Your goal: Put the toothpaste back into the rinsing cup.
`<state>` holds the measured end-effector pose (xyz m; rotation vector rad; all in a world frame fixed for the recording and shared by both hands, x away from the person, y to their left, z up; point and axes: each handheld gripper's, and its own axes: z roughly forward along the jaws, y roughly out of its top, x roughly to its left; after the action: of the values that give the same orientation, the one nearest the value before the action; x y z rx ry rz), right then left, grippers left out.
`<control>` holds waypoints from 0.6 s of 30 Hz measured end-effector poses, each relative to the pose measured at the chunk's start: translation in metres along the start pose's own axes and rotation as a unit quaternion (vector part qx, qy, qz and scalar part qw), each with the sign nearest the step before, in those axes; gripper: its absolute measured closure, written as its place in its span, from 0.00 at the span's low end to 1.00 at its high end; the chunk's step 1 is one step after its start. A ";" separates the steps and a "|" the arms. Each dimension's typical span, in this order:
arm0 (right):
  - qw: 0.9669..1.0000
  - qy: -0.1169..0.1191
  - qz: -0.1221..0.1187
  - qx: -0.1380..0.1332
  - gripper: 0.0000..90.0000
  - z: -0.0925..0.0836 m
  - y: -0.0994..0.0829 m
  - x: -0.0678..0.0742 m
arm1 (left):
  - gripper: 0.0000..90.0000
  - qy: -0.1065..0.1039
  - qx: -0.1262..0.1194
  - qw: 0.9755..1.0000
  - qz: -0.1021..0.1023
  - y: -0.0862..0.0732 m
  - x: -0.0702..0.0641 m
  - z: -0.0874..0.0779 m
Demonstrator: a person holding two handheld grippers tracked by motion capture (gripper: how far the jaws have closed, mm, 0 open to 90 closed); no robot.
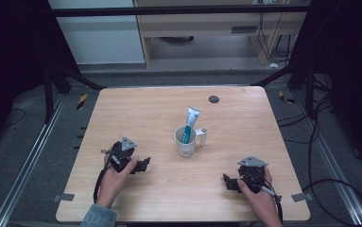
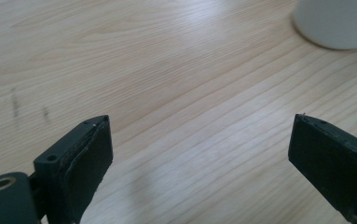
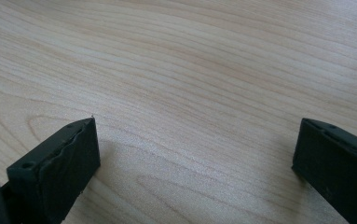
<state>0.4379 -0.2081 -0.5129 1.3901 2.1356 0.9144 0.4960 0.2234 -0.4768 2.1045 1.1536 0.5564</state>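
A white mug [image 1: 186, 141] holding a toothpaste tube [image 1: 189, 124] stands mid-worktop [image 1: 136, 109]. The left tongs [image 1: 143, 165] at eight o'clock and the right tongs [image 1: 228, 182] at four o'clock both gape apart, empty.

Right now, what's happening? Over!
Left gripper open, empty. Right gripper open, empty. Toothpaste tube upright in white mug, mid-table. Nothing between.

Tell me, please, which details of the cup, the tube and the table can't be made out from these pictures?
- Tube: print too small in the high view; lower end hidden inside the cup.
- Cup in the left gripper view: cut off by the top edge and blurred.
- Dark round spot on the table: too small to identify.
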 end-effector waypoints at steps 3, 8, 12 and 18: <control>1.000 0.001 0.001 0.001 0.01 0.000 0.000 0.000 | 0.06 0.020 0.006 1.000 -0.014 -0.006 0.016 -0.002; 1.000 0.000 0.000 0.000 0.01 0.000 0.000 0.000 | 0.06 0.042 0.012 0.999 -0.027 -0.014 0.036 -0.005; 1.000 0.000 0.000 0.000 0.01 0.000 0.000 0.000 | 0.07 0.046 0.022 0.998 -0.028 -0.022 0.045 -0.001; 1.000 0.000 0.000 0.000 0.01 0.000 0.000 0.000 | 0.06 0.046 0.029 0.998 -0.029 -0.030 0.050 0.007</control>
<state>0.4379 -0.2081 -0.5130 1.3895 2.1357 0.9142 0.5094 0.2751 -0.5010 2.1059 1.2937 0.6041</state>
